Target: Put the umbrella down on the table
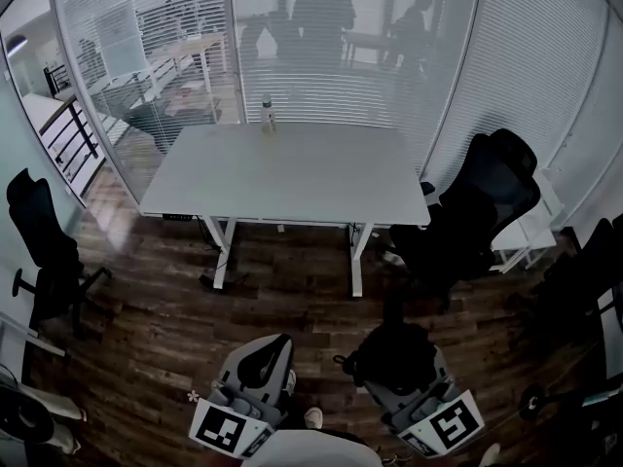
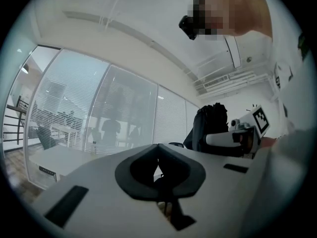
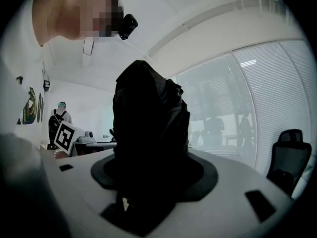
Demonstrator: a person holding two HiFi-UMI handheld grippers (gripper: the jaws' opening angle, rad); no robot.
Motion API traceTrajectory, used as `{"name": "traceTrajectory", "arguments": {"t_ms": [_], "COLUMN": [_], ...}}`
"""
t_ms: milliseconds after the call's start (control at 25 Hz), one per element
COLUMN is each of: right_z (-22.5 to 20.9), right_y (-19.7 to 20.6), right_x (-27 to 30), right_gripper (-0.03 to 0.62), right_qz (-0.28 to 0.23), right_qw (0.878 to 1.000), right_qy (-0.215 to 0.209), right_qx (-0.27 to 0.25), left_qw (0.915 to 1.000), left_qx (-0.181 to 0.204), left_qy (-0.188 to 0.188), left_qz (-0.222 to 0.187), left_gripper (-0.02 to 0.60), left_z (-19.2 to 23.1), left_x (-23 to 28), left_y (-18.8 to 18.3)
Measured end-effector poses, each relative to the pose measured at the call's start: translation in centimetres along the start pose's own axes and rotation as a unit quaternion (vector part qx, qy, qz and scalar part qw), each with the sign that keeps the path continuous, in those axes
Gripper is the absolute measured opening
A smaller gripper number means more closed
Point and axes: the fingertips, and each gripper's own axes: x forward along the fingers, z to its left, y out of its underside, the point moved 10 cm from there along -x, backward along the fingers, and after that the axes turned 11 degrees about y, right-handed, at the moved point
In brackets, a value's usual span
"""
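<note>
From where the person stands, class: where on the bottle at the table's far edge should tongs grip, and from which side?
Probably best: grip the bottle round its body, about mid-height, coming level from the near side, across the table. It stands upright and narrow, and the glass wall close behind blocks the far side.

Daylight enters through the blinded glass wall (image 1: 321, 47); the head view is dim and bluish, the table (image 1: 292, 173) pale above a dark floor (image 1: 146, 358); backlit, the umbrella (image 3: 148, 128) is a featureless black mass; fisheye bending and black vignetting at edges.
</note>
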Motion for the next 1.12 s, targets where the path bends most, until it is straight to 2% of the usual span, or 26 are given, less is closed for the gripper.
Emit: {"name": "traceTrajectory", "arguments": {"t_ms": [360, 1120], "right_z": [-0.6, -1.2], "right_y": [0.5, -0.4], "right_x": [4.4, 24.1], "right_gripper": [0.256, 0.256], "right_qz": [0.007, 0.021], "right_qw": [1.0, 1.0], "right_qy": [0.004, 0.016], "right_qx": [-0.003, -0.017], "left_qw": [1.0, 0.9997], "left_qx": [-0.005, -0.017], "left_qy": [0.003, 0.017], "left_qz": [0.001, -0.007], "left_gripper": [0.012, 0.012], "left_z": [4.5, 24.4], "left_x": [1.8, 7.0], "left_y": [0.7, -0.4]}}
